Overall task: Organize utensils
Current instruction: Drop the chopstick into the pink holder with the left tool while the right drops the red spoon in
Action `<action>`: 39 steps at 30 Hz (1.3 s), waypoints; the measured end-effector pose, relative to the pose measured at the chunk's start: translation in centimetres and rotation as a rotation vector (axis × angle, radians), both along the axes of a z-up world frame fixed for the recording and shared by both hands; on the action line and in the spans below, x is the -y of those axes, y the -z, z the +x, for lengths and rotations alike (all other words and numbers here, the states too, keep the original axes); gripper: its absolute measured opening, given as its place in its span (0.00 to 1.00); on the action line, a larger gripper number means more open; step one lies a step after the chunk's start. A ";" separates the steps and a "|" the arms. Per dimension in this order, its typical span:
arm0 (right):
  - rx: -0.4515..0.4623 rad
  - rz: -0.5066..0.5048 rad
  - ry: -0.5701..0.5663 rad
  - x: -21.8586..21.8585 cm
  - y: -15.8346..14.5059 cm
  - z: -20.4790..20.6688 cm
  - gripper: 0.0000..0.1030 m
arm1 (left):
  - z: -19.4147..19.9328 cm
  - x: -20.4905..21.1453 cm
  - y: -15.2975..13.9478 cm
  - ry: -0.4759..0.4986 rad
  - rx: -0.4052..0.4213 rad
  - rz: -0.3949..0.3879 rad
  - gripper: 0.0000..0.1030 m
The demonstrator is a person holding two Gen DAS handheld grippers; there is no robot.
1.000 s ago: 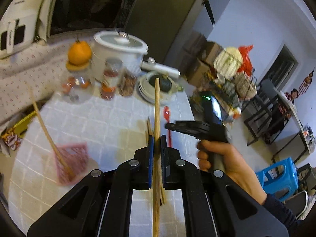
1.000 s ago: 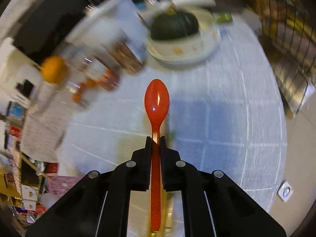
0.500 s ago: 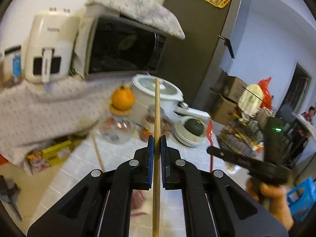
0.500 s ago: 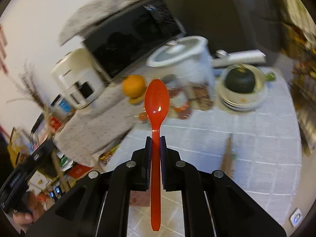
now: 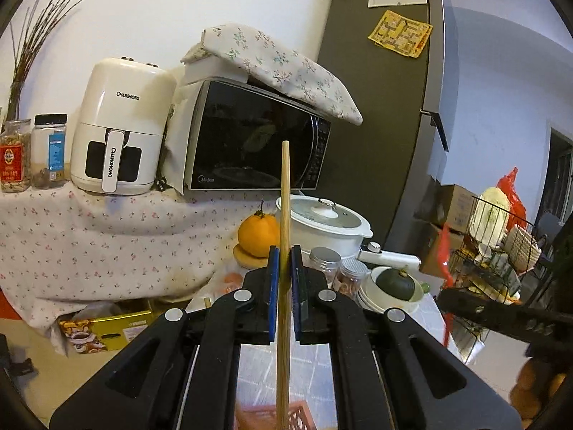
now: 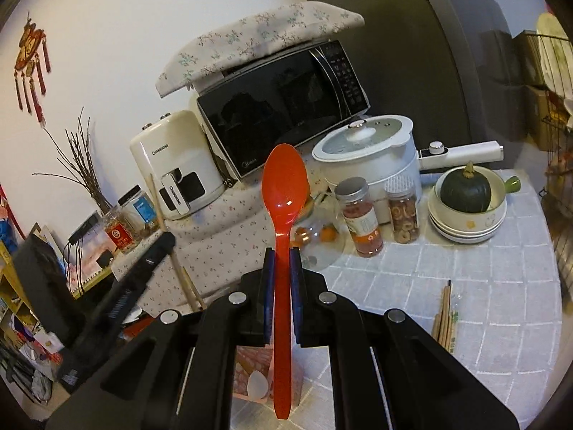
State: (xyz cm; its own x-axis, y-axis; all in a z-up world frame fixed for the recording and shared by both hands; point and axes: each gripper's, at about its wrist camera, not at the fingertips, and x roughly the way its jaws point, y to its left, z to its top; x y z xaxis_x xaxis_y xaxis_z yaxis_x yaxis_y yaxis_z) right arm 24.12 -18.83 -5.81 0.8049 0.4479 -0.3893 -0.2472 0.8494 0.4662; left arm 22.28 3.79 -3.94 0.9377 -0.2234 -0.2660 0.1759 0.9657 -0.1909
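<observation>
The pink basket (image 6: 250,372) sat on the tiled table (image 6: 483,286) directly below the right gripper (image 6: 282,276), its open top showing a pale spoon inside. In the left wrist view the same basket (image 5: 272,417) appeared at the bottom edge, under the left gripper (image 5: 284,276). The red spoon (image 6: 284,193) was clamped by its handle between the right jaws, bowl up, long axis upright, its lower handle end over the basket's rim. The wooden chopstick (image 5: 285,193) was pinched between the left jaws, likewise upright, its lower end running down toward the basket; whether it touched could not be told. Judgement: both implements stood roughly in line with the basket opening, so the coming move appeared to be a straight descent and release. The right gripper looked the better centred. A loose bundle of chopsticks (image 6: 444,317) lay on the table to the right, well apart from the basket.
</observation>
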 end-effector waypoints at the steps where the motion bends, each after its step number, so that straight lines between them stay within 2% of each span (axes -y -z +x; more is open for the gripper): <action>1: 0.002 0.000 0.000 0.0 0.1 -0.1 0.08 | 0.2 0.0 0.4 -0.002 -0.002 0.002 0.05; 10: 0.022 -0.014 0.005 -1.2 0.8 0.0 0.08 | 1.0 -0.1 3.6 -0.032 -0.057 0.038 0.05; 15: 0.040 -0.006 0.002 -2.3 1.0 -0.1 0.08 | 1.1 -0.5 4.4 -0.010 -0.158 0.034 0.08; 17: 0.044 -0.011 -0.003 -3.2 1.3 -0.1 0.08 | 1.2 -0.9 4.2 -0.005 -0.216 0.020 0.39; 18: 0.046 -0.012 -0.003 -3.6 1.4 -0.1 0.08 | 1.0 -1.3 3.8 0.001 -0.236 -0.003 0.44; 21: 0.072 0.006 0.017 -4.7 1.8 -0.3 0.08 | 0.1 -2.8 1.8 -0.015 -0.264 -0.054 0.45; 23: 0.092 0.031 0.026 -5.4 2.0 -0.4 0.08 | -0.6 -4.1 -0.1 -0.040 -0.310 -0.083 0.45; 25: 0.123 0.013 0.041 -6.7 2.3 -0.5 0.08 | -1.2 -5.0 -1.5 -0.064 -0.364 -0.069 0.45; 27: 0.137 -0.007 0.058 -8.0 2.8 -0.3 0.08 | -1.5 -5.6 -2.5 -0.090 -0.426 -0.022 0.49; 29: 0.137 -0.020 0.080 -9.1 3.4 -0.2 0.08 | -1.7 -6.5 -2.7 -0.119 -0.472 -0.009 0.52; 32: 0.144 -0.071 0.120 -10.5 4.1 0.0 0.08 | -1.7 -8.1 -2.2 -0.128 -0.511 -0.049 0.52; 37: 0.141 -0.168 0.144 -12.1 5.7 0.0 0.12 | -1.4 -8.8 -1.2 -0.117 -0.558 -0.035 0.52; 38: 0.131 -0.182 0.142 -12.2 6.0 -0.1 0.22 | -1.4 -8.9 -1.0 -0.107 -0.568 -0.044 0.53; 39: 0.113 -0.189 0.135 -12.1 6.3 -0.2 0.26 | -1.4 -9.0 -0.9 -0.100 -0.575 -0.047 0.53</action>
